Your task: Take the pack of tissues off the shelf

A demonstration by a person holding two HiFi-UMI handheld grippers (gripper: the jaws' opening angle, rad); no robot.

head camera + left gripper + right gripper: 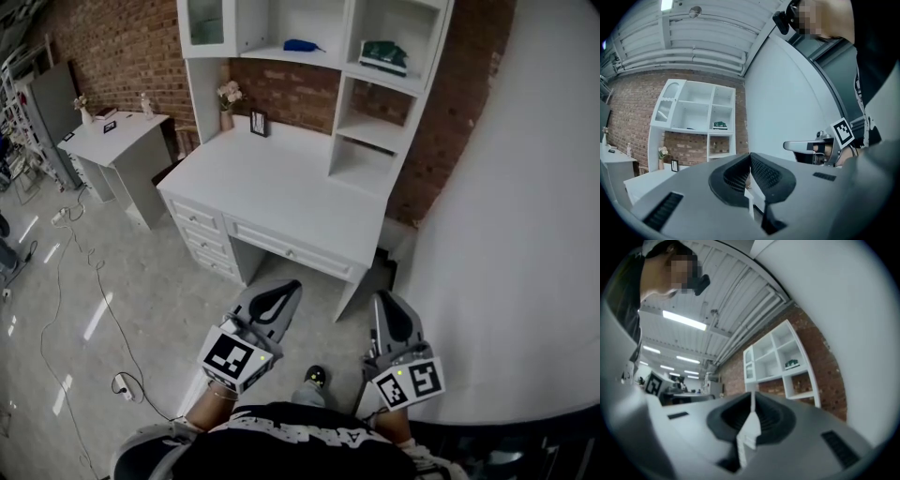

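Both sets of fingers are pinched shut and empty, left gripper and right gripper short of the tabletop. Tissues sit on the shelf, well apart.

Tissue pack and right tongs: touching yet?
Apart. Head view: tissue pack sits on the upper right shelf; right tongs, shut and empty, are short of the desk.

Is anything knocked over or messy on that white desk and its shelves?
Nothing stands out. The vase and picture frame stand upright on the desk, and the green pack of tissues lies flat in its shelf compartment.
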